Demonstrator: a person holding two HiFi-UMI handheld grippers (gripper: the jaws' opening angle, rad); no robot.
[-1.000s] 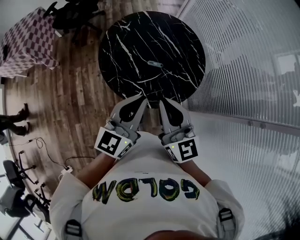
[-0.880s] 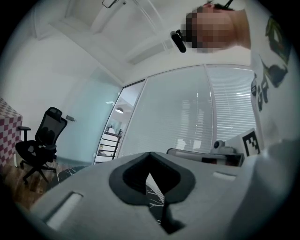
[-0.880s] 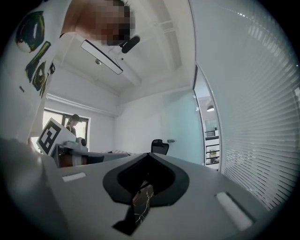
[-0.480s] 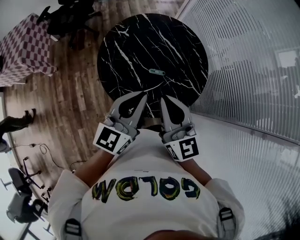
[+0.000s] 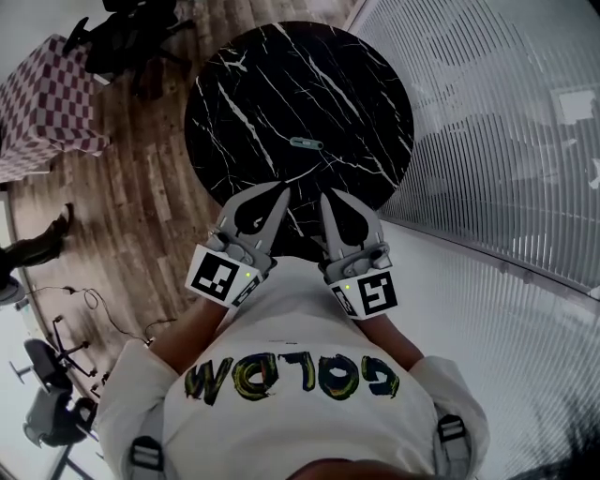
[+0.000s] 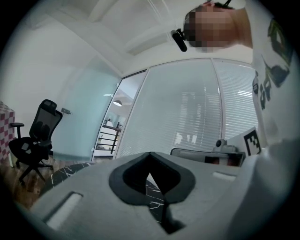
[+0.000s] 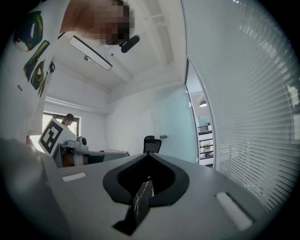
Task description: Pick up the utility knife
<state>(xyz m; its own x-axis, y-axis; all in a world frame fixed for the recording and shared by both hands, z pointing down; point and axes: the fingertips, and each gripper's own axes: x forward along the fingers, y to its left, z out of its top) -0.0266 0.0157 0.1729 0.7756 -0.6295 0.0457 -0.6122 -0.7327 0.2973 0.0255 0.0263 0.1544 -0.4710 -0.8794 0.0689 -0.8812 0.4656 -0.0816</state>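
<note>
The utility knife (image 5: 307,143), small, slim and grey, lies flat near the middle of the round black marble table (image 5: 356,94). Both grippers are held side by side in front of the person's chest and point level toward the table, their tips just over its near edge and well short of the knife. My left gripper (image 5: 281,190) (image 6: 150,154) is shut with nothing in it. My right gripper (image 5: 325,196) (image 7: 148,154) is also shut and empty. Neither gripper view shows the knife; only slivers of marble show through the jaw openings.
A wall of glass with blinds (image 5: 506,141) runs along the right of the table. A checkered-cloth table (image 5: 42,103) and black office chairs (image 5: 131,28) stand at the far left on the wooden floor. Cables (image 5: 84,300) lie at the left, near another person's feet (image 5: 37,239).
The person and both grippers have come closer to the table, so the jaw tips now reach over its near edge. Both grippers have stayed shut. The knife has not moved on the table.
</note>
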